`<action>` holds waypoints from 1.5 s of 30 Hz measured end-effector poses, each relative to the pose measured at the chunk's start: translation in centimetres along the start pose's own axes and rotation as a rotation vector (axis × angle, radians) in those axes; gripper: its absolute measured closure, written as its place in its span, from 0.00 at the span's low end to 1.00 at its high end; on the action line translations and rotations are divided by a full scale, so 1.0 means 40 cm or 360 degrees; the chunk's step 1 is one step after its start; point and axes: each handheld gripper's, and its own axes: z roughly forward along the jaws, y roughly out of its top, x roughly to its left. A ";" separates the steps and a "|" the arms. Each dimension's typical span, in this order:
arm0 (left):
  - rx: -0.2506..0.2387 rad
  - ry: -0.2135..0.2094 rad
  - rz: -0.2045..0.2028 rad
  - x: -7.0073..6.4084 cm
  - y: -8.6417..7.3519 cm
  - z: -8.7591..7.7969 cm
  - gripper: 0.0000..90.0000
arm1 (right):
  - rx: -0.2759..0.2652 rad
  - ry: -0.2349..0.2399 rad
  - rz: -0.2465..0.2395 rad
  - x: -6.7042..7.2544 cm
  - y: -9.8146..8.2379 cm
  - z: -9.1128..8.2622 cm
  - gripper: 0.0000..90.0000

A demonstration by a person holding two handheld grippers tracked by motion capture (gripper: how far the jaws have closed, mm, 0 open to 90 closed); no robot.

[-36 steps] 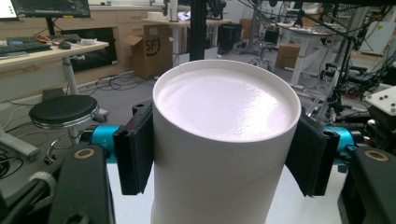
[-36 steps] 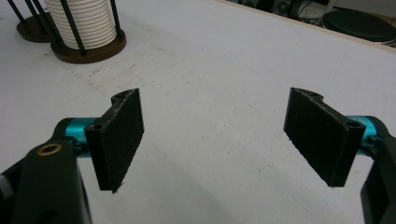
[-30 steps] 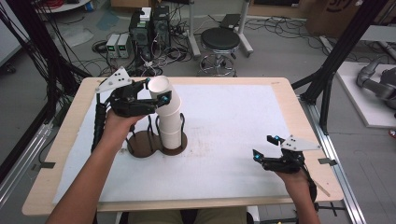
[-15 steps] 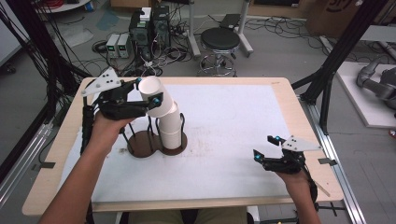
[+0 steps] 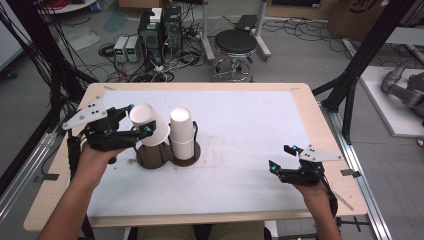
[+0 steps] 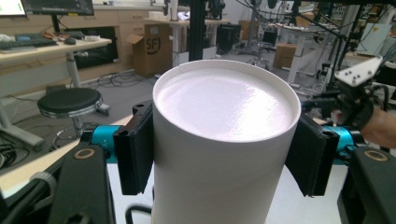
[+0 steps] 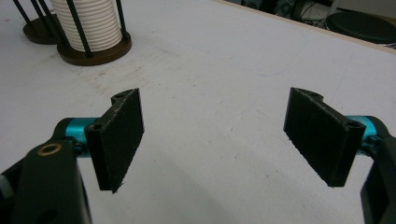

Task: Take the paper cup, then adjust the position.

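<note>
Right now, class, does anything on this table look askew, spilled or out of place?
One white paper cup is tilted, held off the table in the left gripper beside the upright stack of cups in its holder. The table cover shows brownish smudges near the holder. Nothing looks spilled or damaged.

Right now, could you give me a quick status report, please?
Left gripper shut on white cup, tilted over holder. Right gripper open, empty. Nothing in the way.
</note>
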 end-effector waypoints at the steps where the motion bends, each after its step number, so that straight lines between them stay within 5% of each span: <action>1: 0.0004 -0.0014 -0.0011 -0.004 -0.023 -0.007 0.37 | -0.0001 0.0002 0.0001 0.003 0.001 0.001 0.23; 15: 0.0091 -0.0159 -0.0010 -0.039 -0.132 0.009 0.37 | 0.0007 0.0034 -0.0020 0.019 0.018 0.023 0.23; 26: 0.0122 -0.0235 0.0025 -0.065 -0.144 0.043 0.37 | 0.0002 0.0055 -0.0025 0.026 0.021 0.023 0.23; 45: 0.0138 -0.0445 0.0046 -0.129 -0.138 0.153 0.37 | -0.0038 0.0385 -0.0115 0.096 0.060 0.055 0.23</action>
